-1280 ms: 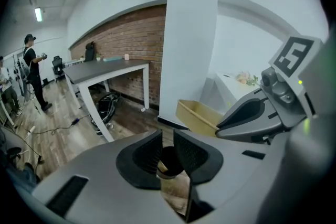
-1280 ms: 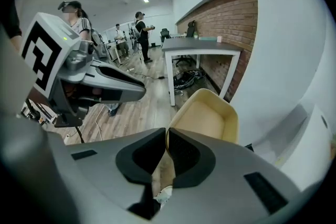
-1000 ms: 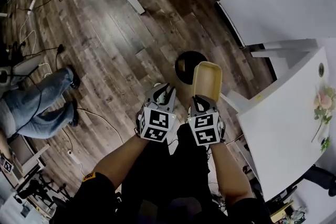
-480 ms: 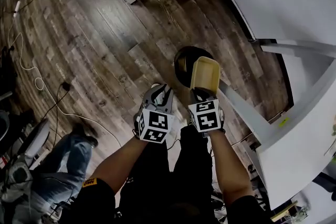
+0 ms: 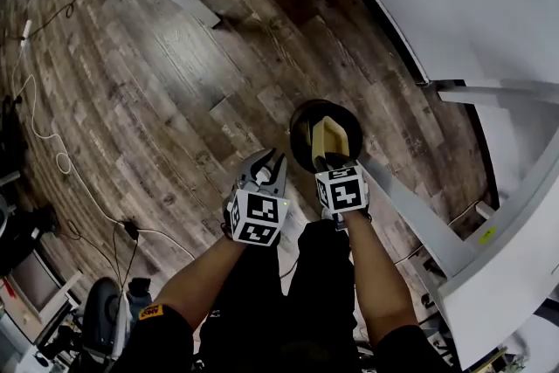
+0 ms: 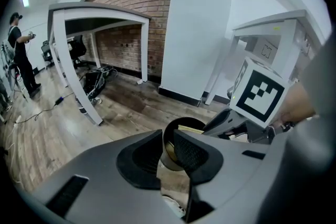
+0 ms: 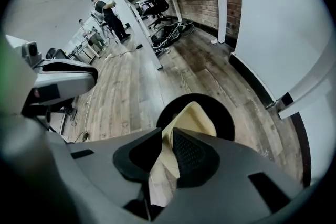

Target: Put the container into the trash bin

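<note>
Your right gripper (image 7: 167, 136) has its jaws opening with the container (image 7: 195, 115) between them. Its fingers (image 7: 191, 157) cover the container's near end, so you cannot tell if the pads touch it. The container hides much of the trash bin (image 7: 233, 120) just past the fingertips. Your left gripper (image 6: 168, 136) hides the trash bin's lower part behind its fingers (image 6: 194, 155). The person (image 7: 108, 14) far beyond is too small to make out.
</note>
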Motion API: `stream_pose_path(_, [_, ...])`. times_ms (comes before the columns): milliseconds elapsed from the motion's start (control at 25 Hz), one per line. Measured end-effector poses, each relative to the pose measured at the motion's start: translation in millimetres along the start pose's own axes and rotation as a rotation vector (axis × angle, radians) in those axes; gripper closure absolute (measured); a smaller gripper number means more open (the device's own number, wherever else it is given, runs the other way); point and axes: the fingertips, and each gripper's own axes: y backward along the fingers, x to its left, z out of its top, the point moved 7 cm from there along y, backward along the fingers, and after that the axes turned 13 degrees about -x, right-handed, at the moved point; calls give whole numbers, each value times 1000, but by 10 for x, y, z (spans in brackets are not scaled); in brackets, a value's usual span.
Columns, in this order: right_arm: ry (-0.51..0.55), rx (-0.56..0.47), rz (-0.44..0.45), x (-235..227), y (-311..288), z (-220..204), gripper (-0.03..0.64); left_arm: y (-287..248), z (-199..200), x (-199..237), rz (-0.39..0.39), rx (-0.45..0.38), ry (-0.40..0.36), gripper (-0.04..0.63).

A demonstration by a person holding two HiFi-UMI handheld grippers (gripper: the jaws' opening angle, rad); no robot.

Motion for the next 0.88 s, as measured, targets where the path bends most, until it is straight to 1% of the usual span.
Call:
stream_pose_path(80, [-15,-10,-19,-74,-46,24,514,-23,19,22,2,-7,-6,526])
stream_pose_path(160, [-30,-33,-33,-100,1,110,500,-15,83,50,5,-14,-10,526])
stream_pose_path(240, [-37,-56,-38,-54,161,214,502,65,199,53,7,-16,-10,526])
stream_pose_path(360, [-51,-90,-36,116,579,376,503,315,458,1,4,-11,-8,526])
stream_pose_path(480, [-80,-142,-44,317,1177,608,515,658,870,-100,-15,-14,-9,526])
stream_pose_path(600, [-95,-220,-49,570,1851,904,534,1067,1333,-216,-39,-32,-27,528])
stream_pose_path(760, [-71,-341,-73,867,2703,1294,561,1593,1971,-391,-67,-110,-76,528])
stream_pose_path(880, [-49,-434,-104,989,3270,1543,575,1924,2422,-525,-81,-188,-95,529])
